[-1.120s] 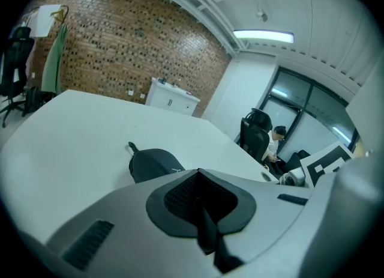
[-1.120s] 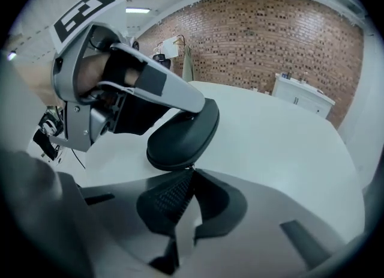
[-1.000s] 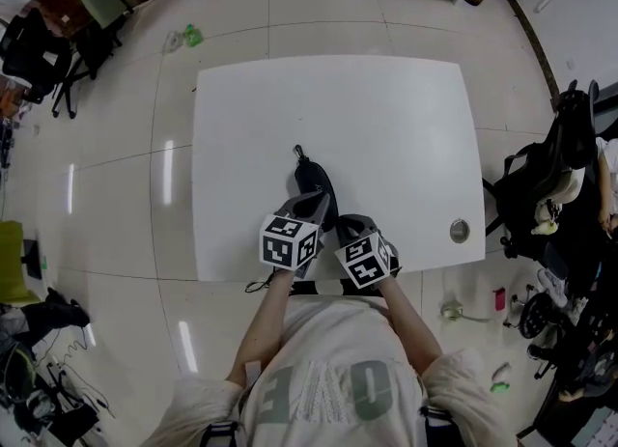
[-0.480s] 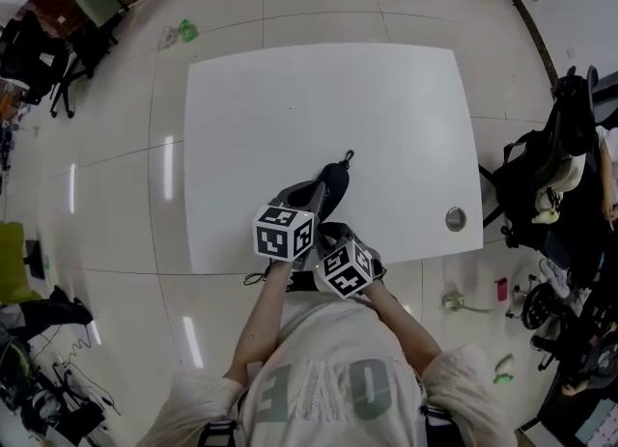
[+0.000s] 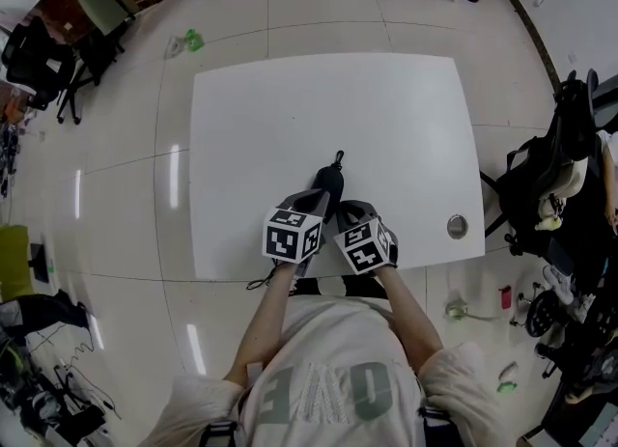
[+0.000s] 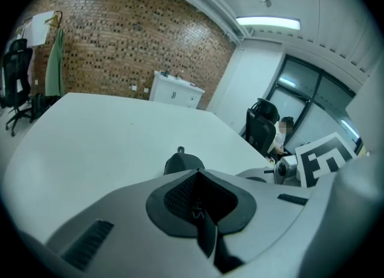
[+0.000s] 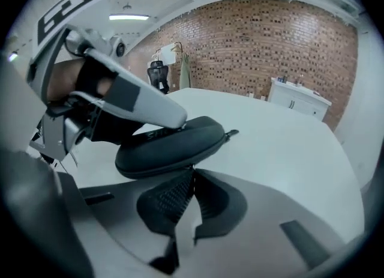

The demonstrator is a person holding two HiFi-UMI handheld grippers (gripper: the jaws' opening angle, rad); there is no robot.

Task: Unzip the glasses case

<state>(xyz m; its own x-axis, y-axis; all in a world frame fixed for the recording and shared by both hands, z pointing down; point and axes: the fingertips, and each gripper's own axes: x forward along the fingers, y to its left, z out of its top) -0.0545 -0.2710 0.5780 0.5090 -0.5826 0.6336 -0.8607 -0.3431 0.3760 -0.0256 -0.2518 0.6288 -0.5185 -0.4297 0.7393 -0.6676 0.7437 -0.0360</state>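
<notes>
Black glasses case (image 5: 329, 181) lies closed near the white bench's (image 5: 290, 107) front edge; left hand-held gripper (image 5: 317, 204), jaws pressed together, rests on its top; right hand-held gripper (image 5: 345, 211), likewise pressed together, tips at its zip seam

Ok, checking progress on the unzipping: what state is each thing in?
glasses case: zipped shut on the visible side, lying on the table.
left hand-held gripper: jaws together, tip on the case's top.
right hand-held gripper: jaws together, empty, tip at the case's seam.
</notes>
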